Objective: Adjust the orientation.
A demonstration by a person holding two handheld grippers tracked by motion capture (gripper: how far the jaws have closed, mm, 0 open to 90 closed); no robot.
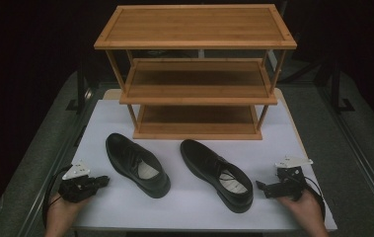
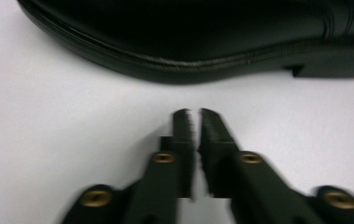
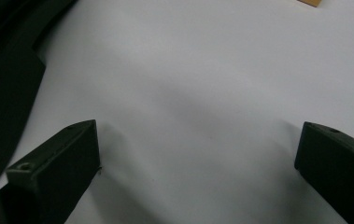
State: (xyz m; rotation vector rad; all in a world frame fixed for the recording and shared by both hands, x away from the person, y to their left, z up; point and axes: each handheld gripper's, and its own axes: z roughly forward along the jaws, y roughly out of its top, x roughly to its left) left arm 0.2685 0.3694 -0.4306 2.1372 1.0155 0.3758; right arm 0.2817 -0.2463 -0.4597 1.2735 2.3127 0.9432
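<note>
The left claw [image 2: 195, 116] is sitting closed and empty beside the left shoe [image 1: 136, 163]; the right claw [image 3: 195, 154] is gaping wide, holding nothing.

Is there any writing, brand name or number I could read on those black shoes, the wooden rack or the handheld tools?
None can be read.
The left shoe and right shoe have pale insoles with no legible print.
The wooden rack carries no label.
The left gripper and right gripper show no markings.

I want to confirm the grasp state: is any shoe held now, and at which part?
Nothing is held. The left hand-held gripper is shut on nothing beside the left shoe; the right hand-held gripper stands open near the right shoe.
</note>
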